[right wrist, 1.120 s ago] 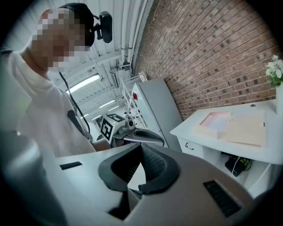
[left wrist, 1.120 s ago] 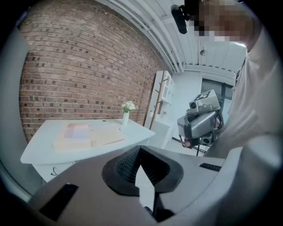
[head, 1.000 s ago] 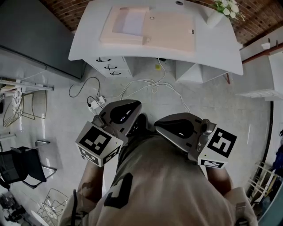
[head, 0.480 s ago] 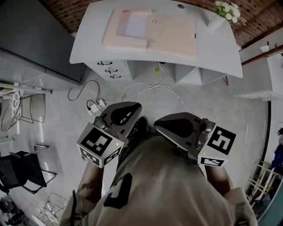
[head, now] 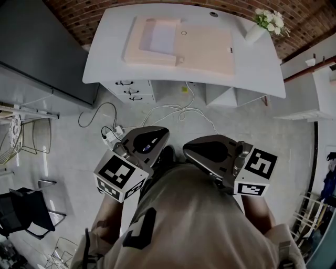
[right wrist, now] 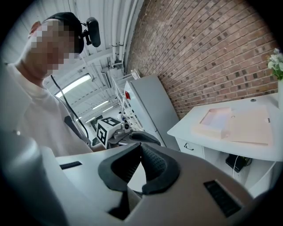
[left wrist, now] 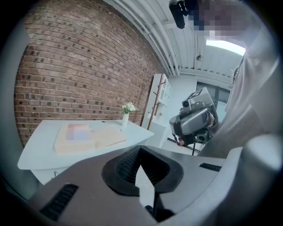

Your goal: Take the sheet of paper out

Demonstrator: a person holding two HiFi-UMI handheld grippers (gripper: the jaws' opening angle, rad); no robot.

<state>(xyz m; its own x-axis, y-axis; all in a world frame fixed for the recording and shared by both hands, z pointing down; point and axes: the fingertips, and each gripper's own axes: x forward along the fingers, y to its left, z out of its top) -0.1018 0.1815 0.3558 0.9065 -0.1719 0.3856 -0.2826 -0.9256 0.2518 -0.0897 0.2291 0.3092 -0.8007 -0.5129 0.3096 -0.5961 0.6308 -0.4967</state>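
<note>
white desk (head: 262,68) stands against a red brick wall (head: 79,8), well ahead of the person and well apart from both grippers. on its top lies a flat pale pink folder (head: 210,47), opened out. the sheet of paper (head: 161,38), a paler lilac-white rectangle, rests in the folder's left half inside a raised edge; nothing touches it. a small white vase (head: 255,32) with white flowers stands at the desk's back right corner, just beside the folder. under the desk's left side is a set of drawers (head: 131,84) with dark handles, and white cables (head: 173,110) trail from beneath the desk across the pale floor to a power strip (head: 110,134).

the left gripper (left wrist: 140,148) is held close to the person's body. its two dark pads meet at the tips and nothing sits between them, so it is closed and empty. its marker cube (head: 119,176) shows at the lower left of the head view. the right gripper (right wrist: 141,145) is held the same way beside it, jaws pressed together at the tips with nothing in them. its own marker cube (head: 257,171) shows to the right. both point toward the desk and slightly downward.

the person's beige shirt (head: 184,220) fills the bottom of the head view. a grey cabinet (head: 42,47) stands left of the desk, and a black chair (head: 21,210) sits at the lower left edge
</note>
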